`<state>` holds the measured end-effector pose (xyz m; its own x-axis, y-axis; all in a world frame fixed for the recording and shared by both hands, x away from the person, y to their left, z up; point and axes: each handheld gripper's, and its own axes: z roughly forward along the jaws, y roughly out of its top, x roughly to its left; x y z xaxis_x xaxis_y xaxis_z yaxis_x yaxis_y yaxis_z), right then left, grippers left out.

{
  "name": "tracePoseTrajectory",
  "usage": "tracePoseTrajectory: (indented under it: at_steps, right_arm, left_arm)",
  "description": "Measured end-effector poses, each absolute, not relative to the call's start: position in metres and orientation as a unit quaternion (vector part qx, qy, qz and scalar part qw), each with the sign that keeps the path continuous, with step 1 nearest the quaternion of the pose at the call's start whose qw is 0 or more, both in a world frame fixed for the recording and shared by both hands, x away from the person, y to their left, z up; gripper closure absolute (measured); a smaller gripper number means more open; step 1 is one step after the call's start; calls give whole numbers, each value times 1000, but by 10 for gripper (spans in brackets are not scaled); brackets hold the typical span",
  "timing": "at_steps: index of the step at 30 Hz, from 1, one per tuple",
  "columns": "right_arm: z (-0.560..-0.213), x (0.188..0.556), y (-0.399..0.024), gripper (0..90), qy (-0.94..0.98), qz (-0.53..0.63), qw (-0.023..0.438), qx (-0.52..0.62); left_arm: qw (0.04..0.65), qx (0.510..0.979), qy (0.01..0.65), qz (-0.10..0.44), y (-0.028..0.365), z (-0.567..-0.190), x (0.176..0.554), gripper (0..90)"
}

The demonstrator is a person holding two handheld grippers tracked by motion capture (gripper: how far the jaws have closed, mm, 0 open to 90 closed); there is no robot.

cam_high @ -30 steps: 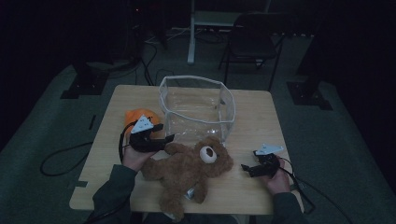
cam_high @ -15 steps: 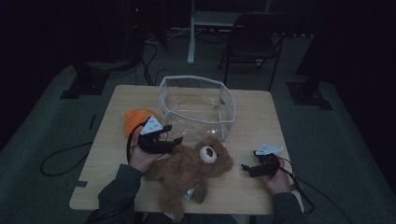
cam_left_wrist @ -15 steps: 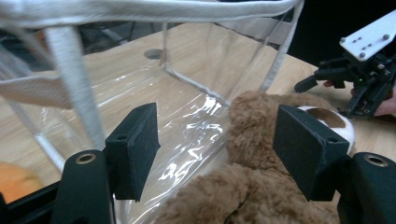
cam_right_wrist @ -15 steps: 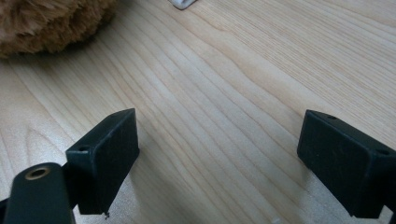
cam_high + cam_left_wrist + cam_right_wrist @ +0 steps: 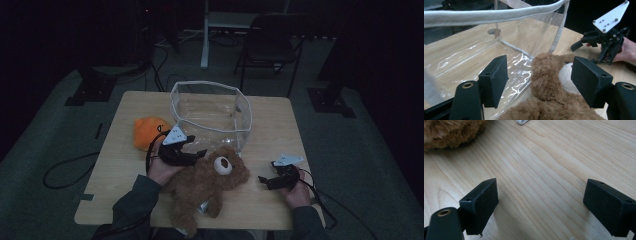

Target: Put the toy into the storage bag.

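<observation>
The teddy bear lies on its back on the bench, right in front of the see-through bin. Its head almost touches the bin's near wall. An orange soft toy sits to the left of the bear.

The left tool is at the bear's head. Its jaws have just been opening, and they stand wide on both sides of the head without pinching it. The right tool rests on the bench to the right of the bear, also wide open, with nothing in it.

I think a few things could go wrong. The bear is fluffy, so the left tool might only pinch fur, and then the bear would slip out when lifted. The bear is long and floppy, so its legs could catch on the bin's rim and tip the bin. The jaw by the bin could also bump the soft wall and push the bin away.
</observation>
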<state>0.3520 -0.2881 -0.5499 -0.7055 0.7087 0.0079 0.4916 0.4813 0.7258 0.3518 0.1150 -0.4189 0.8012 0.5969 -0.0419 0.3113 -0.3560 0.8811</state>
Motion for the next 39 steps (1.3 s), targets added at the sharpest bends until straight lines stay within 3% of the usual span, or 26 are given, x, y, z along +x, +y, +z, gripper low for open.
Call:
tracePoseTrajectory:
  at_steps: [39]
  right_arm:
    - [-550, 352, -288, 120, 848, 366, 147, 354]
  left_arm:
    - [473, 837, 254, 104, 65, -439, 346, 283]
